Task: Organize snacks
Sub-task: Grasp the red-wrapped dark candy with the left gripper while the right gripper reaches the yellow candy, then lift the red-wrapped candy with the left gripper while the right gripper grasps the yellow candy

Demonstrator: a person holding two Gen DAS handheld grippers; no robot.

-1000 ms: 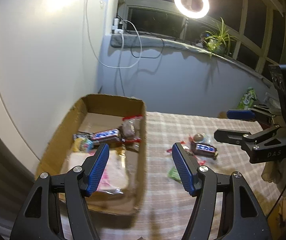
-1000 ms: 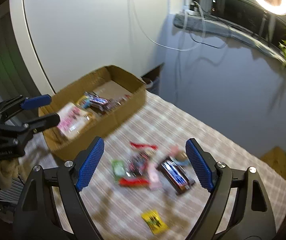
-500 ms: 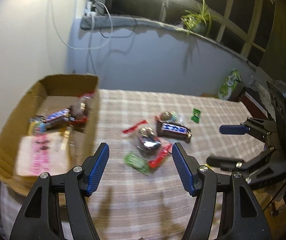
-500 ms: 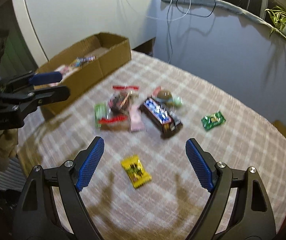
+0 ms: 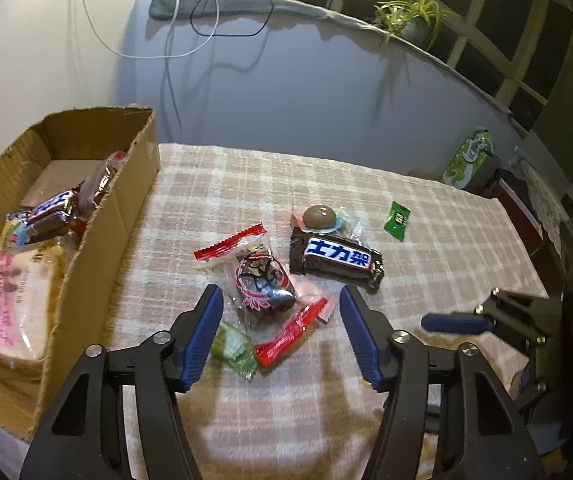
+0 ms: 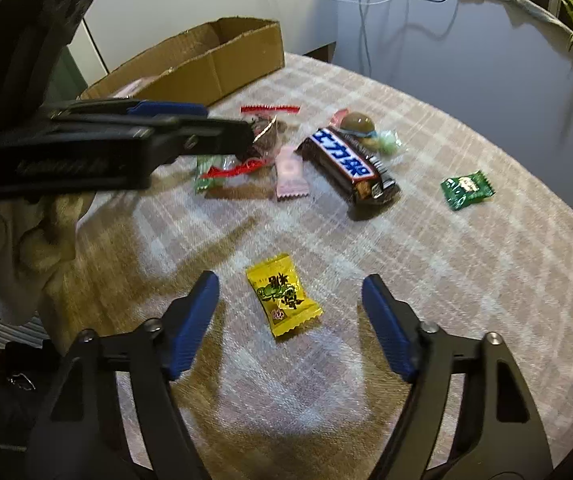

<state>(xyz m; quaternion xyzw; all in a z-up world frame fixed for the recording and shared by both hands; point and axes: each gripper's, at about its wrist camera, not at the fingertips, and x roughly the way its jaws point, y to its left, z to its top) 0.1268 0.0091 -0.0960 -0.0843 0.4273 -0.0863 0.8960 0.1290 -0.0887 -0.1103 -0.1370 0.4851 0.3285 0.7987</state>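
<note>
Loose snacks lie on the checked tablecloth (image 5: 214, 192): a clear bag with a dark cake (image 5: 262, 280), a Snickers bar (image 5: 336, 260), a red stick packet (image 5: 290, 332), a small green candy (image 5: 397, 220) and a yellow candy (image 6: 282, 294). My left gripper (image 5: 278, 312) is open and empty, low over the dark cake bag and red packet. My right gripper (image 6: 290, 304) is open and empty, its fingers on either side of the yellow candy. A cardboard box (image 5: 126, 200) at the left holds several snacks.
A pink packet (image 6: 290, 172) and a brown egg-shaped sweet (image 6: 358, 122) lie by the Snickers bar (image 6: 346, 160). A green bag (image 5: 470, 156) stands beyond the table's far right. The wall and windowsill with cables and a plant are behind.
Both grippers have swung from the box side towards the loose snacks and moved lower. The left now hangs over the snack pile, the right over the yellow candy. Both stay open.
</note>
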